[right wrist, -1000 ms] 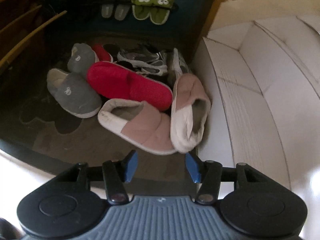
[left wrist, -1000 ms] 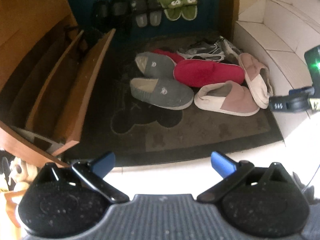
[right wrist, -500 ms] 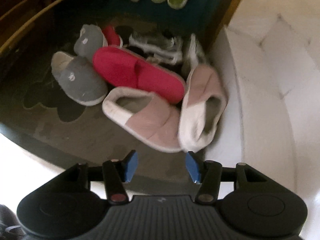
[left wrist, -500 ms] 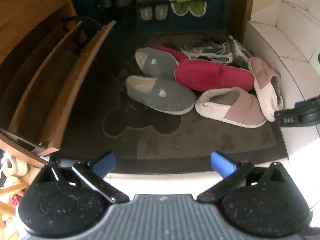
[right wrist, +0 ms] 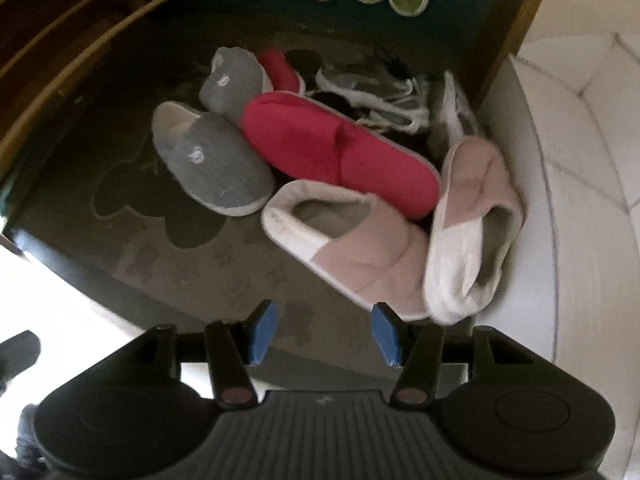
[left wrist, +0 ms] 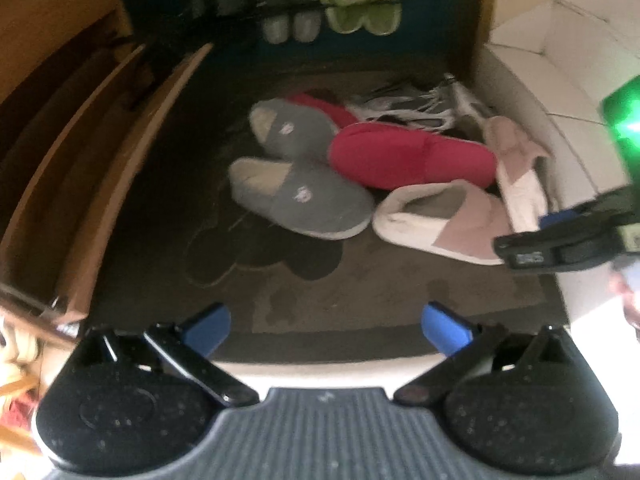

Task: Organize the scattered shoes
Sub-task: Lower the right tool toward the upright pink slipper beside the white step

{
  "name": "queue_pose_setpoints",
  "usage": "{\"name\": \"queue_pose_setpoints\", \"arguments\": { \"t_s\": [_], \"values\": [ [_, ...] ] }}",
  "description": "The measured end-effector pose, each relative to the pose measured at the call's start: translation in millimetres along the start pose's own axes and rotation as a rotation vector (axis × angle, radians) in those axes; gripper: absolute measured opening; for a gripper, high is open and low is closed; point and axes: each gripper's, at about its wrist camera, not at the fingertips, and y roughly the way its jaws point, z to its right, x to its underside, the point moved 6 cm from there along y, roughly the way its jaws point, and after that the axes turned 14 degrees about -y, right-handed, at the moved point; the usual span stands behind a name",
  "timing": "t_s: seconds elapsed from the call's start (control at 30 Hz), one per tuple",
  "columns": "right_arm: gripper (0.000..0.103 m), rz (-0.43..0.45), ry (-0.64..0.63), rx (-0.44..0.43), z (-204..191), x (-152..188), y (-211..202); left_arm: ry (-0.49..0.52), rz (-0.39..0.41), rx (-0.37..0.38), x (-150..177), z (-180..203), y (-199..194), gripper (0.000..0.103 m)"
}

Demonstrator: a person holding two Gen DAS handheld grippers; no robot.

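Observation:
A heap of shoes lies on a dark mat [left wrist: 304, 304]: two grey slippers [left wrist: 300, 200] [right wrist: 208, 160], a red slipper [left wrist: 408, 156] [right wrist: 340, 152], two pink-and-white slippers [left wrist: 440, 220] [right wrist: 360, 248] and grey sneakers [right wrist: 372, 92] behind. My left gripper [left wrist: 326, 330] is open and empty above the mat's near edge. My right gripper [right wrist: 324, 332] is open and empty, just short of the near pink slipper; its right pad almost touches the toe. From the left wrist view the right gripper's body [left wrist: 560, 240] shows at the right edge.
A wooden shoe rack [left wrist: 100, 152] with slanted shelves stands on the left. Green frog slippers [left wrist: 360, 4] and grey sandals [left wrist: 288, 12] hang on a rail on the dark blue back wall. A white quilted sofa [right wrist: 580, 160] bounds the right side.
Both grippers have come forward and down toward the shoe heap, so the shoes loom larger. The right gripper has tilted further downward. Neither gripper's jaws have changed.

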Motion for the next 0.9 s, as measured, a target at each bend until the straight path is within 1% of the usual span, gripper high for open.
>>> {"name": "queue_pose_setpoints", "arguments": {
  "t_s": [0.13, 0.23, 0.3, 0.37, 0.47, 0.57, 0.6, 0.7, 0.8, 0.9],
  "values": [
    [0.053, -0.008, 0.057, 0.04, 18, 2, 16, 0.006, -0.01, 0.01, 3, 6, 7, 0.103],
    [0.053, -0.009, 0.085, 0.072, 31, 0, 25, 0.008, -0.01, 0.002, 3, 6, 12, 0.103],
    [0.053, -0.004, 0.097, 0.082, 37, -2, 30, 0.011, -0.008, 0.001, 0, 4, 15, 0.103],
    [0.052, -0.013, 0.121, 0.096, 47, -2, 39, 0.013, 0.004, -0.022, -4, -2, 17, 0.103],
    [0.052, -0.021, 0.157, 0.123, 62, -3, 51, -0.013, 0.022, -0.029, -10, -11, 17, 0.103],
    [0.052, -0.001, 0.106, 0.164, 69, -3, 59, -0.03, 0.005, -0.027, -10, -14, 24, 0.103],
    [0.052, 0.006, 0.096, 0.169, 71, -3, 60, -0.029, 0.0, -0.029, -10, -14, 26, 0.103],
    [0.052, 0.016, 0.132, 0.153, 83, -1, 67, -0.019, -0.004, -0.04, -10, -14, 29, 0.103],
    [0.052, 0.001, 0.173, 0.178, 99, 2, 76, -0.023, 0.003, -0.042, -11, -15, 33, 0.102],
    [0.052, 0.0, 0.192, 0.184, 111, 3, 85, -0.028, -0.01, -0.055, -10, -19, 42, 0.102]
  ]
}}
